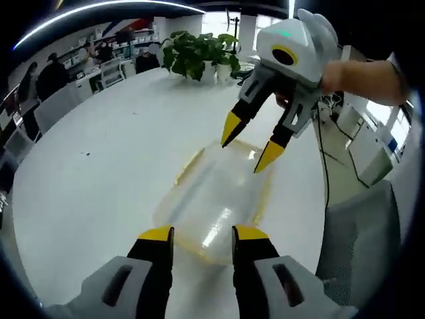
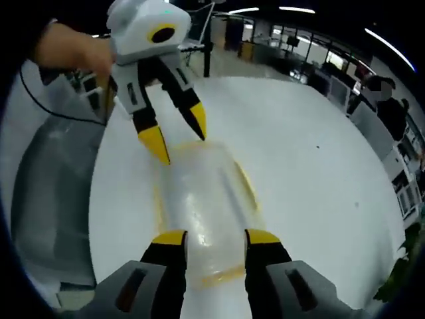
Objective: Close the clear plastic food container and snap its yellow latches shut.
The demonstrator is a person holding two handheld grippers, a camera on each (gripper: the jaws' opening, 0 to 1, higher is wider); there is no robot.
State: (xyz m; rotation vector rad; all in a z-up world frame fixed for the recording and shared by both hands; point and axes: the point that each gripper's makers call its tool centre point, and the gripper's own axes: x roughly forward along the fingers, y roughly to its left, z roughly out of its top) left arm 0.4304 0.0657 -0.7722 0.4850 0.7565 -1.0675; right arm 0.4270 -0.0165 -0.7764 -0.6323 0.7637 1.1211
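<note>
Looking along the left gripper (image 1: 202,234), jaws apart and empty at the near end of the clear container (image 1: 216,203) on the white table (image 1: 93,179); pressing unevenly could skid it. Right gripper view: right gripper (image 2: 216,238), jaws likewise apart, at the opposite end, touching nothing clearly.

Bright, even overhead light in both views; ceiling light strips (image 1: 99,8) arc across the top; white counter (image 1: 99,179) nearly washed out, shadows faint; glare streaks on the clear container (image 1: 216,199) lid, edges hard to read; strong fisheye bending toward the rim; background people and plant (image 1: 196,53) soft; slight overall blur, windows blown out at right.
</note>
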